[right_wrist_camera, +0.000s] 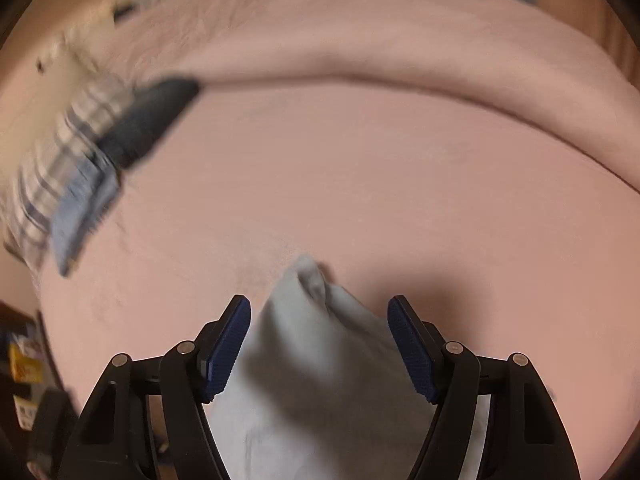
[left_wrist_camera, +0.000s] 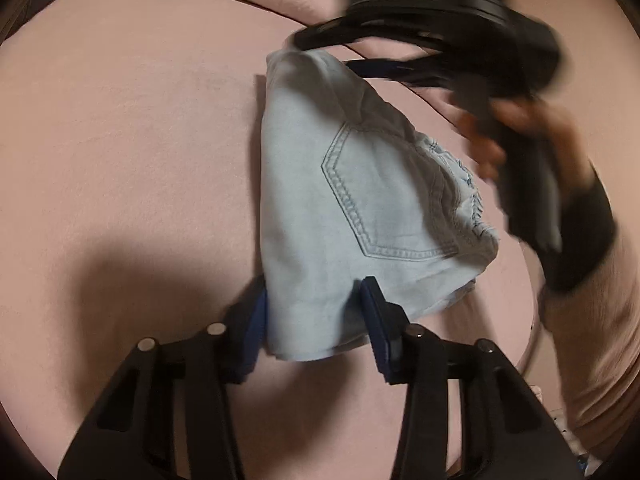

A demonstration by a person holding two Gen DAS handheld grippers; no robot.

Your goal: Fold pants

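left gripper (left_wrist_camera: 316, 320): nearest the lens in the left wrist view, its blue pads (left_wrist_camera: 256, 324) stand on either side of the near corner of the pants. left pad looks to touch the cloth edge, the right one sits against or just off it; i cannot tell whether they truly pinch. my guess is it is there to pin that corner while the other end is handled.

pants (left_wrist_camera: 360, 208): pale blue denim, already folded into a compact bundle on the pink bedcover (left_wrist_camera: 140, 160), back pocket up, frayed hem bunched on the right side. the fold edge runs straight along the left, so the bundle looks close to done.

right gripper (right_wrist_camera: 320, 344): jaws part open, astride the far tip of the bundle. a gap shows between each pad and the cloth, so nothing is clamped. from the left wrist view it comes in blurred over the far corner, likely to take it for a last fold or a tidy.

person's hand (left_wrist_camera: 500, 136): wrapped round the right gripper's handle, dark cuff at the wrist.

other clothes (right_wrist_camera: 80, 168): a checked and a dark garment lie well apart at the bed's edge, clear of the work.

risk: denim is stiff; a loose grip lets the fold spring open.
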